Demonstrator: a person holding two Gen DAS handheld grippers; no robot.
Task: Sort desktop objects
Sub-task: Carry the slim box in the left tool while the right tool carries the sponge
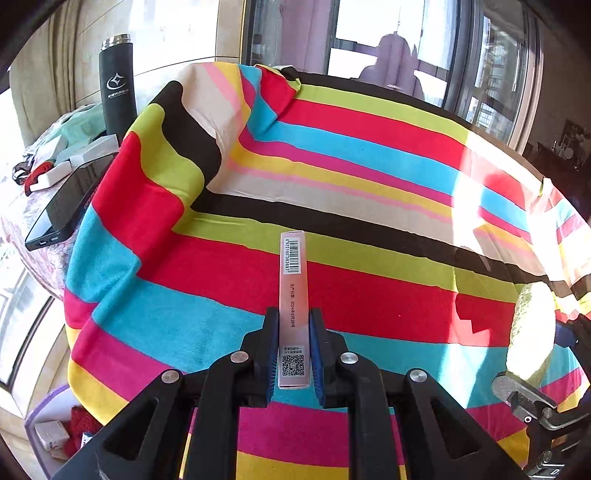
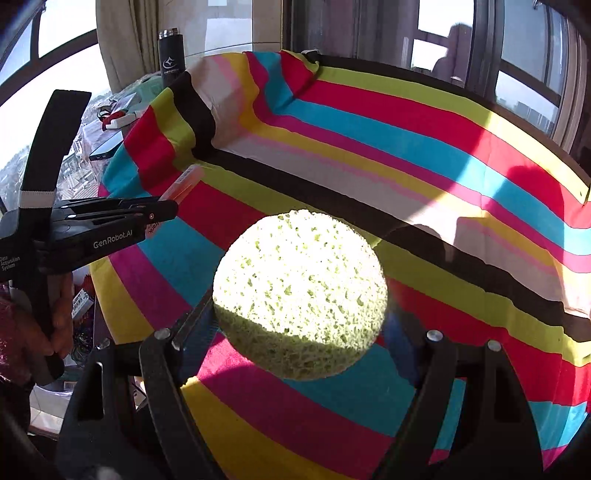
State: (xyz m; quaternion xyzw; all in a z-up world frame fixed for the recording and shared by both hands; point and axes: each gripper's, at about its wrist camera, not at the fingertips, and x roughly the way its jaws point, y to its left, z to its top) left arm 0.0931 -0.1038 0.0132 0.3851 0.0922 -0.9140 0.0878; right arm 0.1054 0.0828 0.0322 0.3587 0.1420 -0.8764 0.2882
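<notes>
Fingers (image 2: 400,343) around a round, porous, pale-green sponge (image 2: 300,293), sunlit on top

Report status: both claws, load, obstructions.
Left claw shut on slim box. Right claw shut on green sponge. Both over striped cloth; nothing in the way.

Sunlit windows (image 1: 406,33) behind striped tablecloth (image 1: 369,147)

We cannot read the small print on the slim box (image 1: 294,310). The sponge (image 2: 300,291) hides the right gripper's (image 2: 300,328) fingertips, and at far right in the left view the frame edge crops it.
</notes>
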